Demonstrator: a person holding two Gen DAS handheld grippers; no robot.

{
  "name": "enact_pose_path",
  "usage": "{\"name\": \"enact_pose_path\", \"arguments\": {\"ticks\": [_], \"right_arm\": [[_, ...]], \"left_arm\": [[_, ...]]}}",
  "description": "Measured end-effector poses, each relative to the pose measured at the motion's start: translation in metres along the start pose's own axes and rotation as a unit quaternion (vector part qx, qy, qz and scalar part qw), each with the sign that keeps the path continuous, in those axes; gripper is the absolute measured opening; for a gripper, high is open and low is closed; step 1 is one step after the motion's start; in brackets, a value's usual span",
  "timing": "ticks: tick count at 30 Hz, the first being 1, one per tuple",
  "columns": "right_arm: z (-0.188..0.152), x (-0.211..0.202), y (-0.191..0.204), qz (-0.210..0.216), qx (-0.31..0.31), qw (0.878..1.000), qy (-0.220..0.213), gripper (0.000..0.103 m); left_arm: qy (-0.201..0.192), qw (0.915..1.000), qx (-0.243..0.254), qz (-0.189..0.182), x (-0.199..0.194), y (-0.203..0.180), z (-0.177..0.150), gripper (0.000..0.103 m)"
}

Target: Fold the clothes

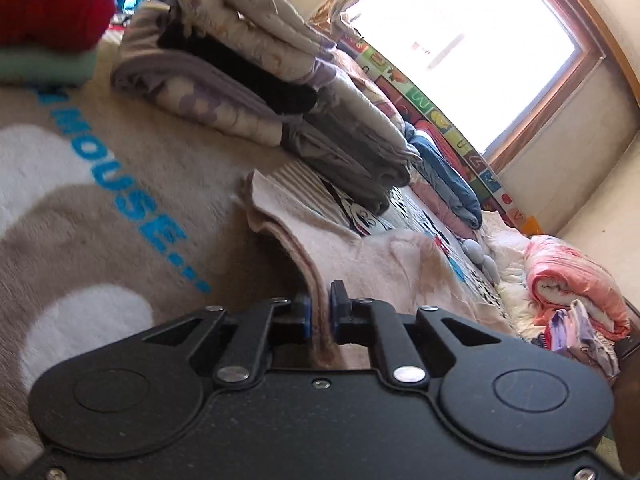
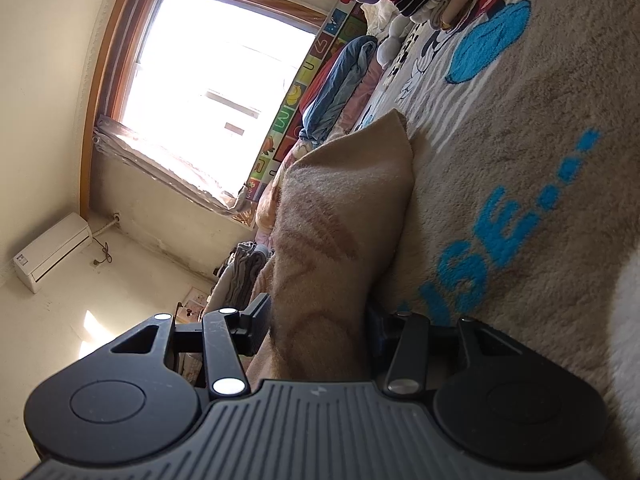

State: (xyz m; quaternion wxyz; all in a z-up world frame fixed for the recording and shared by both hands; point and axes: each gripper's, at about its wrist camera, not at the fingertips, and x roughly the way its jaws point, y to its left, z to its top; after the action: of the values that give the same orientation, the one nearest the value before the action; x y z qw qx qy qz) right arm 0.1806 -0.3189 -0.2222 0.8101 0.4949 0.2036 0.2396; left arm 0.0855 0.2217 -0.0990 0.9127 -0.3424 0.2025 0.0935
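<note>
A beige woolly garment (image 1: 384, 268) lies on a plush beige blanket (image 1: 100, 208) with blue lettering. In the left wrist view my left gripper (image 1: 319, 314) is shut on the garment's folded edge, the cloth pinched between the blue pads. In the right wrist view the same beige garment (image 2: 340, 216) stands up as a thick fold with brown stripes. My right gripper (image 2: 320, 328) is shut on its near end, the fingers pressing both sides of the bulk.
Stacks of folded clothes (image 1: 260, 76) sit on the blanket ahead of the left gripper, with red and green folded items (image 1: 48, 28) at far left. A rolled pink quilt (image 1: 576, 280) and a blue bundle (image 2: 340, 84) lie by the window (image 2: 216, 92).
</note>
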Motion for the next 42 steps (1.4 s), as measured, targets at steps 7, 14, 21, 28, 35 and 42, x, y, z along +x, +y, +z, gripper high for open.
{"name": "enact_pose_path", "arguments": {"ticks": [7,14,21,28,35,42], "right_arm": [[0.004,-0.006,-0.006,0.018,0.040,0.999,-0.013,0.050],[-0.007,-0.037,-0.014,0.022,0.174,0.984,-0.037,0.054],[-0.035,-0.042,-0.003,0.019,0.252,0.967,-0.028,0.068],[-0.059,-0.038,-0.007,0.047,0.347,0.936,-0.027,0.065],[-0.071,-0.033,-0.001,0.043,0.349,0.935,-0.047,0.064],[-0.038,-0.019,-0.011,0.057,0.313,0.943,-0.102,0.064]], "left_arm": [[-0.006,0.9941,0.052,0.095,-0.005,0.000,-0.009,0.029],[-0.063,0.9838,0.155,0.066,-0.020,-0.050,-0.025,0.040],[-0.049,0.9792,0.197,0.008,-0.011,-0.092,-0.047,0.040],[-0.039,0.9755,0.216,-0.015,-0.005,-0.109,-0.061,0.040],[-0.032,0.9768,0.211,-0.018,-0.003,-0.107,-0.062,0.040],[-0.020,0.9778,0.208,-0.015,0.002,-0.103,-0.063,0.040]]}}
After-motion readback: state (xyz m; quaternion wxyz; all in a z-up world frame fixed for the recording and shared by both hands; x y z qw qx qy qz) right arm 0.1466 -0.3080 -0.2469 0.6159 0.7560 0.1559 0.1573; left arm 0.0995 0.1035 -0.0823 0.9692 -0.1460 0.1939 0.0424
